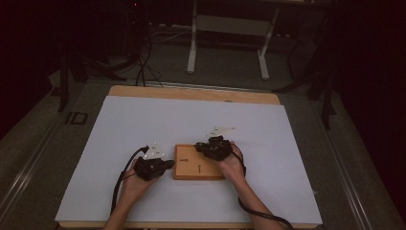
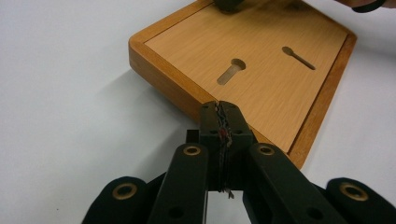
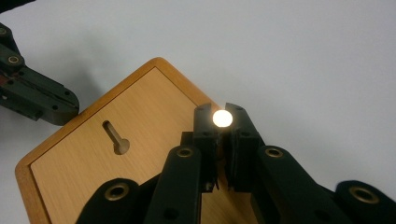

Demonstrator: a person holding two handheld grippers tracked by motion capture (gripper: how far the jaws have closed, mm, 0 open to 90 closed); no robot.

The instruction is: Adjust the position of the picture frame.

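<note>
White table (image 1: 143, 124), wooden board (image 1: 191, 173), right tool (image 3: 222, 112) gripping bead (image 3: 222, 118)

a white sheet (image 1: 143, 124) covers the wooden surface (image 1: 191, 92). behind it, on the dark floor (image 1: 225, 72), a white metal frame (image 1: 229, 24) stands, and black cables (image 1: 141, 57) lie near.
</note>
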